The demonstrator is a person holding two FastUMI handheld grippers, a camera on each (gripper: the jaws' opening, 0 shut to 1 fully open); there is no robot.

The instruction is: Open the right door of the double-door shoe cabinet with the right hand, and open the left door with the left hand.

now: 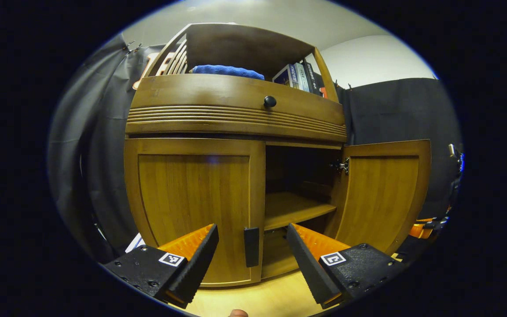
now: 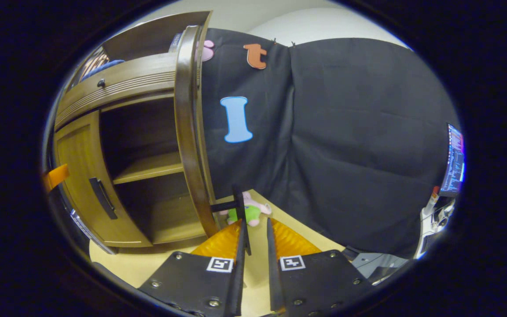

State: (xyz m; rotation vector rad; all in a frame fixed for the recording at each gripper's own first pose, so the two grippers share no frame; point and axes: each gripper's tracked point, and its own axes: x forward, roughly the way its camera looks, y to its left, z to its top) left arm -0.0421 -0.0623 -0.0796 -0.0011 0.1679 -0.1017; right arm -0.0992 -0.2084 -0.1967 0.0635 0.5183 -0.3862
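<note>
Left tongs (image 1: 252, 246) spread before flat bar handle (image 1: 251, 247) on closed wooden left door (image 1: 192, 207); right tongs (image 2: 255, 231) nearly closed beside right door handle (image 2: 237, 203).

Left door (image 1: 194, 207) sits shut beside the swung-out right door (image 1: 383, 193); a shelf (image 1: 293, 209) lies inside, the drawer (image 1: 236, 103) runs above, a towel (image 1: 227, 70) and books (image 1: 299, 77) on top.

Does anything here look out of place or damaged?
Only one thing: a small pink and green plush toy lies on the light floor behind the open right wooden door. No damage visible on the brown wooden shoe cabinet.
</note>
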